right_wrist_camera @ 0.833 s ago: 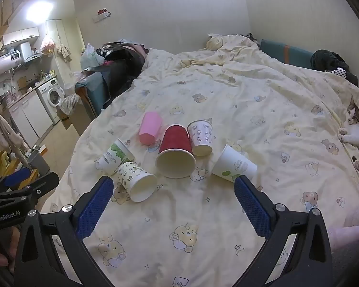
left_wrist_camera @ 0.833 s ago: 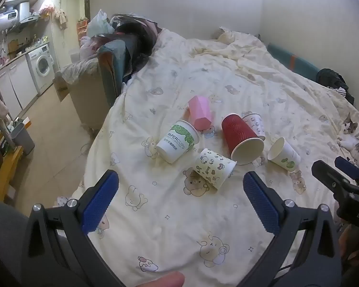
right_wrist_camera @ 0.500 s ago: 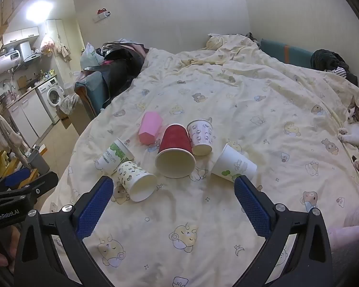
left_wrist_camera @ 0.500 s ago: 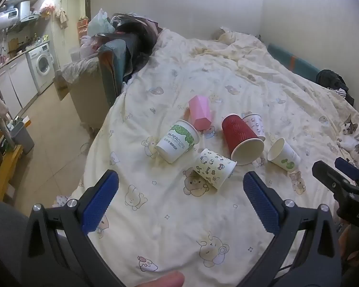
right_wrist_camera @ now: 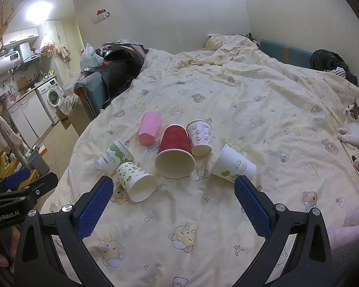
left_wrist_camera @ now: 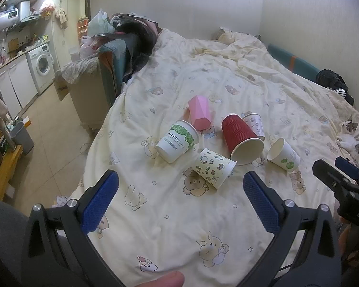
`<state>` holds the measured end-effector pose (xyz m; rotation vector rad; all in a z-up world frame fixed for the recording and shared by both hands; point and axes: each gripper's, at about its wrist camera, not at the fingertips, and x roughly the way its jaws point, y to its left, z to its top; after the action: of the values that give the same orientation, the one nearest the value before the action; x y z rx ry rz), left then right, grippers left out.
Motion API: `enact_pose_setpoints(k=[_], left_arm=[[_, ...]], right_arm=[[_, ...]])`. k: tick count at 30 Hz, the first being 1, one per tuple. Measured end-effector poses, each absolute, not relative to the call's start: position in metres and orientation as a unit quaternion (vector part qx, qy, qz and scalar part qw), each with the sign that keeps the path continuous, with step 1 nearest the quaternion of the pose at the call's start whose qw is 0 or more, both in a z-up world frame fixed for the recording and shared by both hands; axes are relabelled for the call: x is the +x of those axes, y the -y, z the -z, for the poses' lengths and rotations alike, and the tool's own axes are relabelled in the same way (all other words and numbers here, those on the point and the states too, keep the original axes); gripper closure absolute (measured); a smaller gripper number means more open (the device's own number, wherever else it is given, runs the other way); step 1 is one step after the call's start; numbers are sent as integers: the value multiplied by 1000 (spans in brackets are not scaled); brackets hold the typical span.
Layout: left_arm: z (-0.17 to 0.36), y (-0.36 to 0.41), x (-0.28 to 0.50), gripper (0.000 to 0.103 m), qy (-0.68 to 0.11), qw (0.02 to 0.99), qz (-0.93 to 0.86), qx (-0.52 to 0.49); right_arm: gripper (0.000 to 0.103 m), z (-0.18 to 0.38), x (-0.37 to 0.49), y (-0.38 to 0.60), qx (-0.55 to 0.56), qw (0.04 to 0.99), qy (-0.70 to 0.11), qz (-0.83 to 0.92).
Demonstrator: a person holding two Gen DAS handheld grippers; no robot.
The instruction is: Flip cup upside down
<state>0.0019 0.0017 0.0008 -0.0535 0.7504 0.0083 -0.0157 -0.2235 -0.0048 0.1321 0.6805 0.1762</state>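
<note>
Change: we compared this moment with the views from a moment before and found next to nothing moved; the cups lay where they had lain and both tools hung in the same spots.
Left hand-held gripper (left_wrist_camera: 180,192): we held it wide open and empty above the bed (left_wrist_camera: 227,83), its blue pads well apart, the animal-print cup (left_wrist_camera: 213,171) lying at about 12 o'clock from it.
Green-leaf cup (left_wrist_camera: 177,141): it lay on its side at 11 o'clock of the group, mouth turned away from us in the left view.
Pink cup (left_wrist_camera: 199,112): it lay tipped at 12 o'clock, just behind the green-leaf cup.
Red cup (right_wrist_camera: 174,153): it lay on its side in the middle, mouth toward us, touching the pale printed cup (right_wrist_camera: 200,136) at its 2 o'clock.
White sprout cup (right_wrist_camera: 233,165): it lay at 3 o'clock of the group, just beyond the right tool's right pad.
Right hand-held gripper (right_wrist_camera: 172,191): we held it fully open, gripping nothing.
Cat (right_wrist_camera: 356,129): it rested at the bed's 3 o'clock edge.
Meaning: we judged that no flip had begun; every cup was on its side and a target was yet to be picked.
</note>
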Motion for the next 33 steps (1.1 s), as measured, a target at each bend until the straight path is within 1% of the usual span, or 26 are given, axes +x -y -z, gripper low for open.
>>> enact_pose_setpoints(k=[33], left_arm=[[-1,-2,1,0,-364,931,-3,-27]], right_arm=[[0,5,-16,225,67,937,-333,-87]])
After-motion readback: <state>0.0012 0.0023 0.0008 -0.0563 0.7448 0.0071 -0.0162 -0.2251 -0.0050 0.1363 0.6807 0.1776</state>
